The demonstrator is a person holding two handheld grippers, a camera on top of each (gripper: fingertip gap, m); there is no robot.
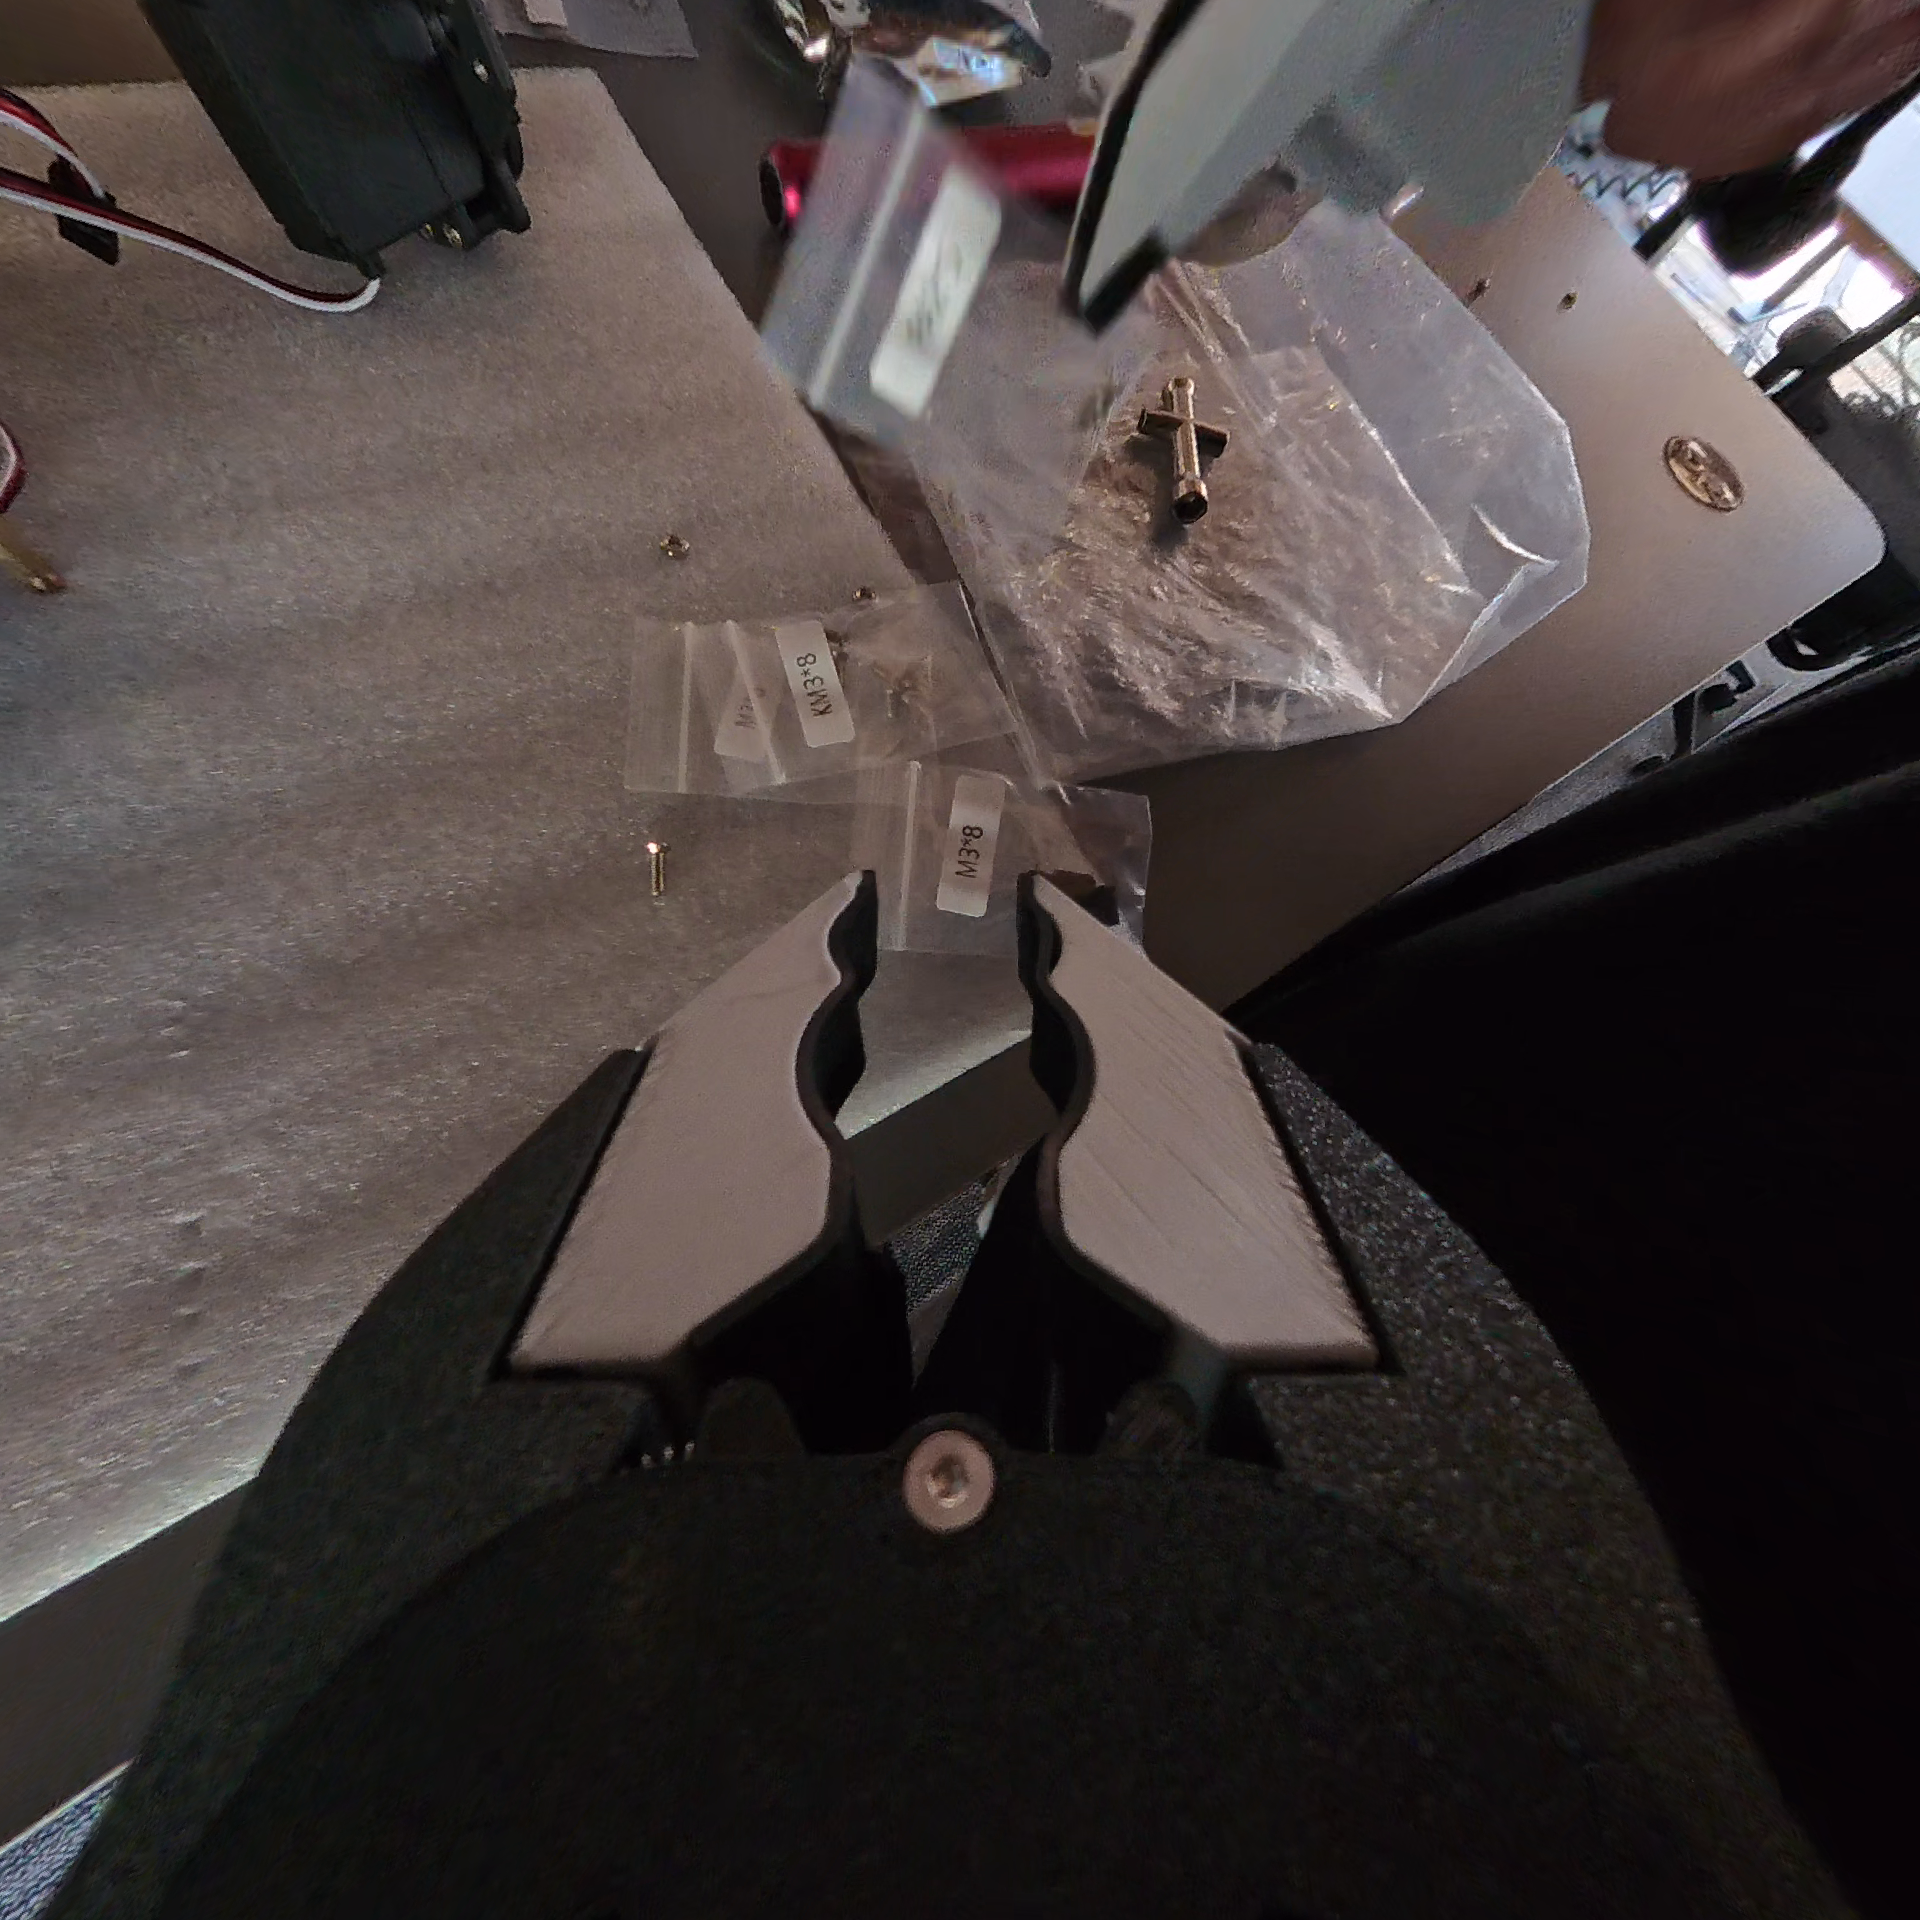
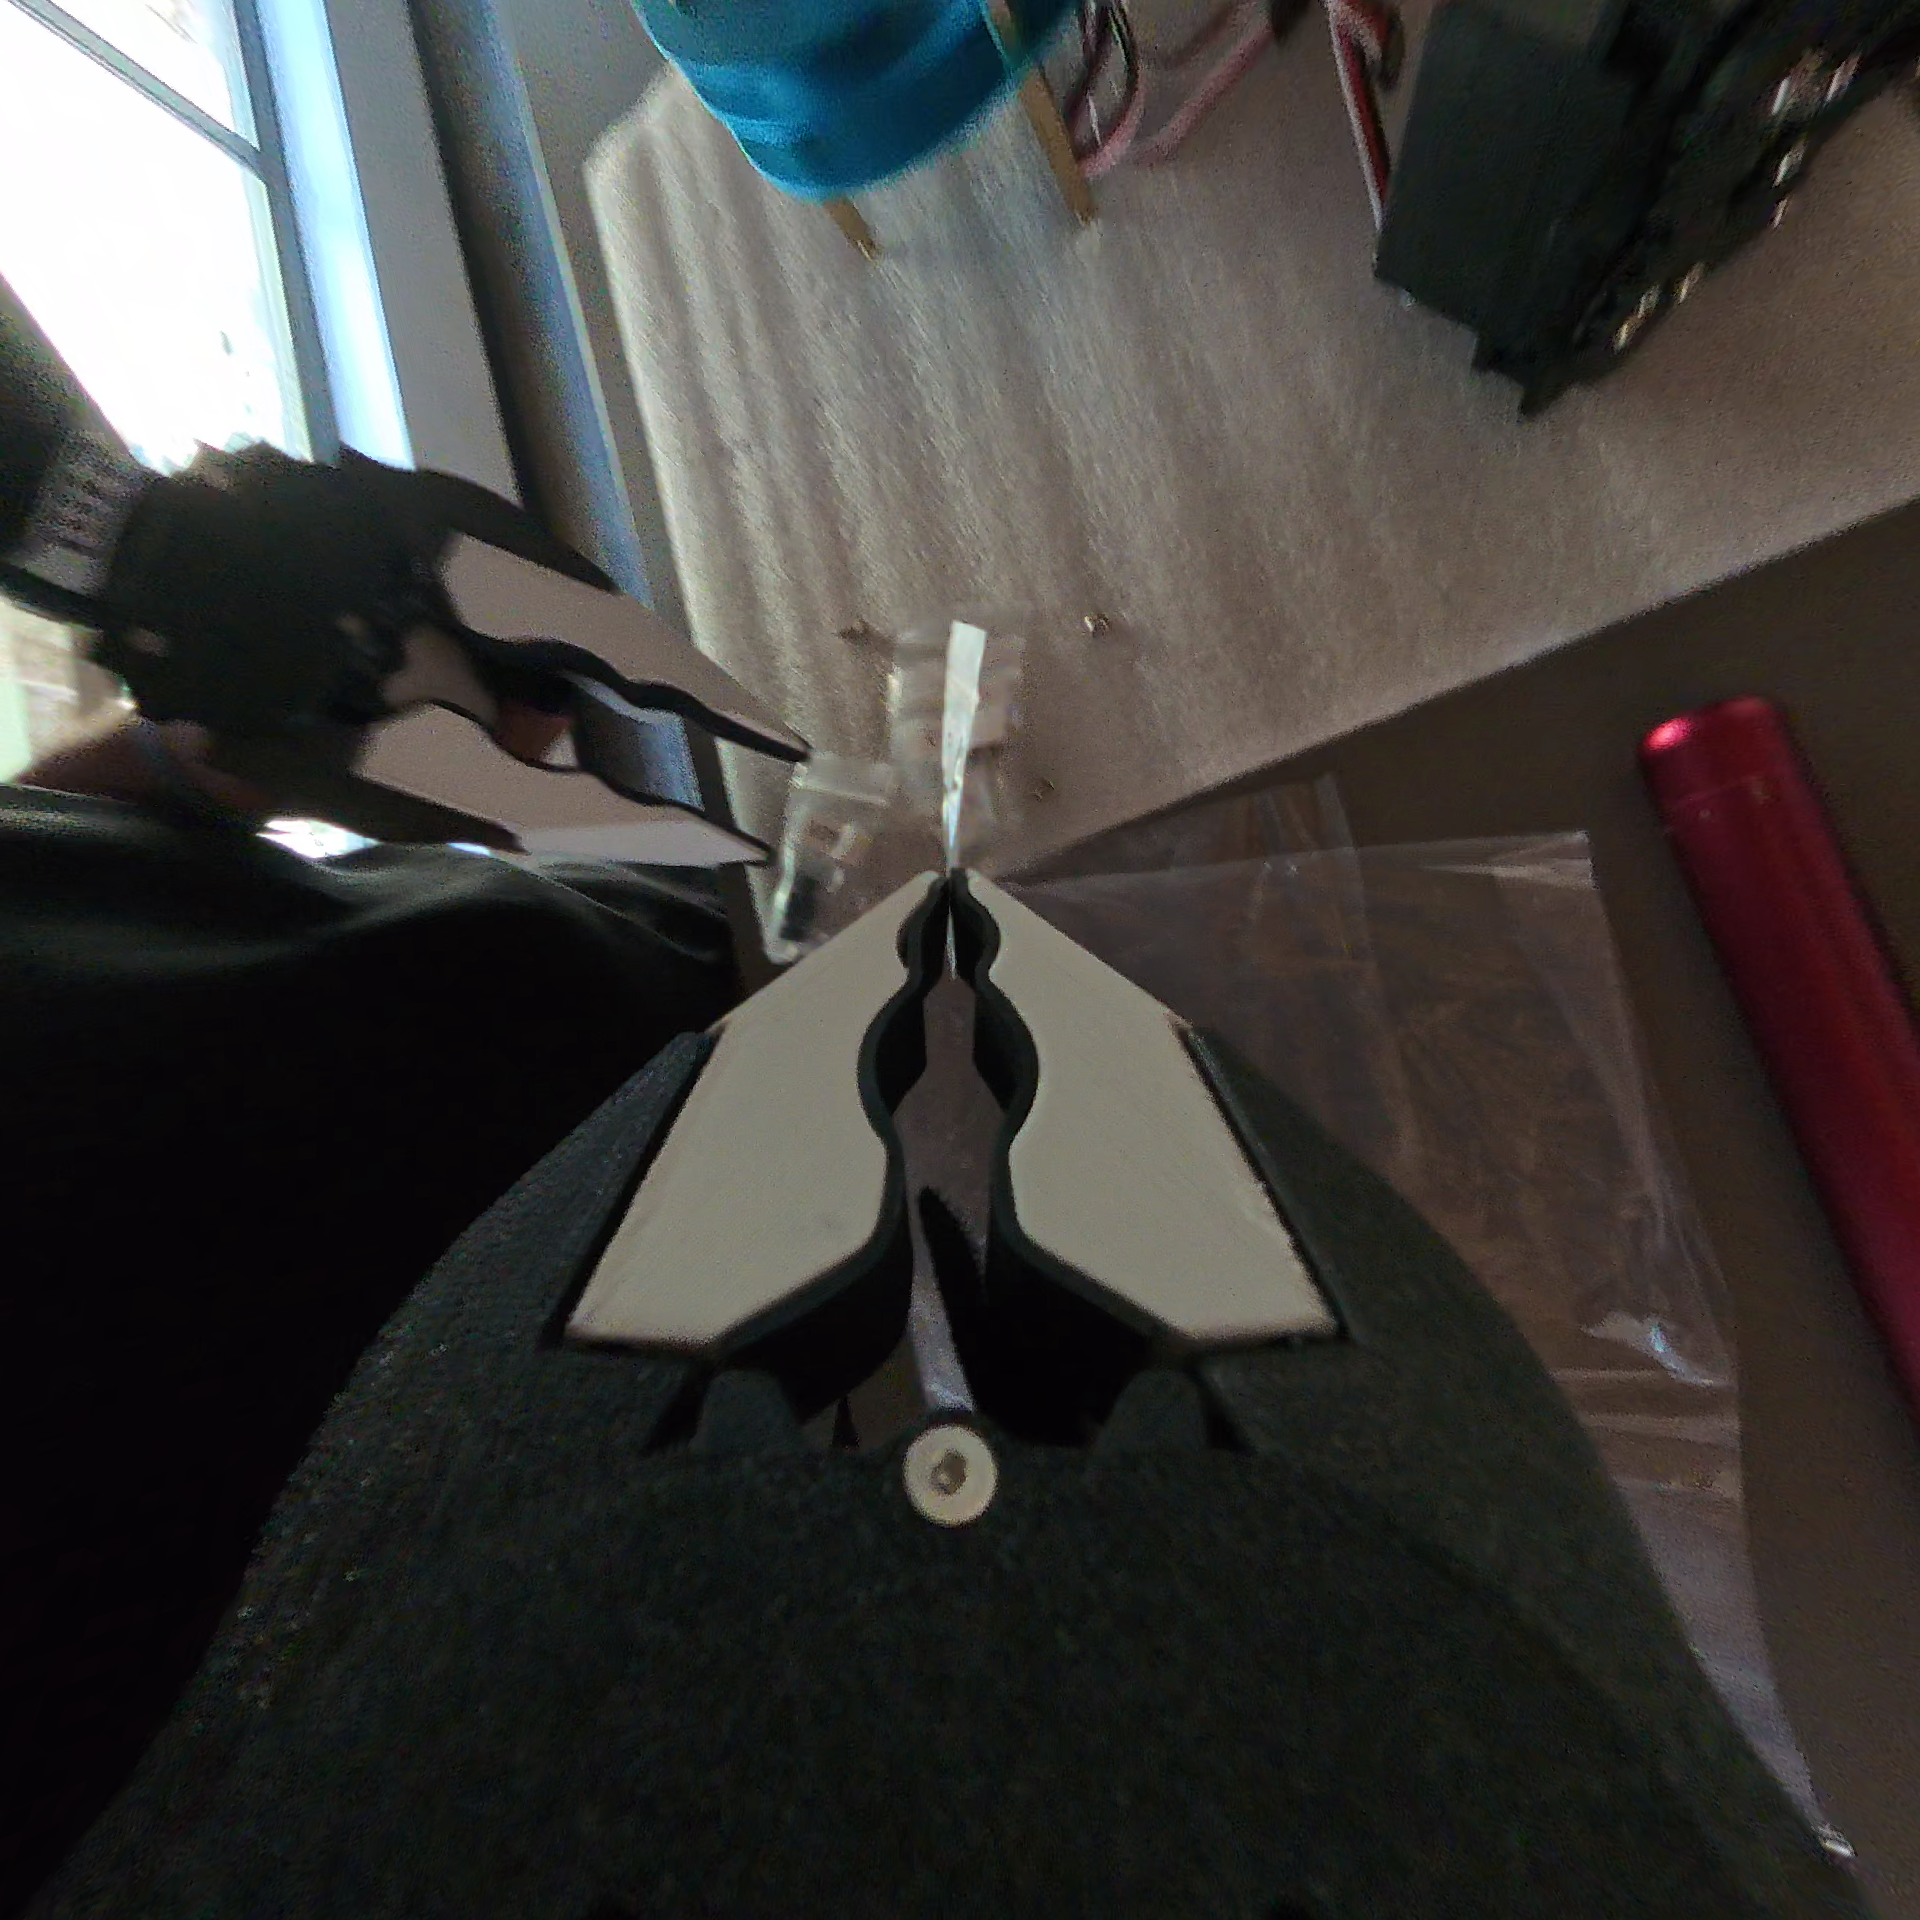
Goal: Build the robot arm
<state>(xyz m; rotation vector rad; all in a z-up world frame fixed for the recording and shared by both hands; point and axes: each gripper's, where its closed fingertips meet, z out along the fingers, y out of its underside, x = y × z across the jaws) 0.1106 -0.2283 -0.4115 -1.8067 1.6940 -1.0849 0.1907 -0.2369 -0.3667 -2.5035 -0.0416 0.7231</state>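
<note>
While my right gripper (image 2: 951, 881) pinches a small clear zip bag (image 1: 899, 260) by its edge above the grey foam mat (image 1: 312, 727), my left gripper (image 1: 948, 888) hangs unclenched over another labelled screw bag (image 1: 997, 862); such a thin hold could slip.

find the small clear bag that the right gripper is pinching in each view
Left wrist view: the small clear bag hangs blurred at top centre, under the right gripper, above the table.
Right wrist view: seen edge-on at centre, a thin sliver rising from the shut tips of the right gripper.
Shared landmark: the red cylinder beside the large clear bag.
</note>
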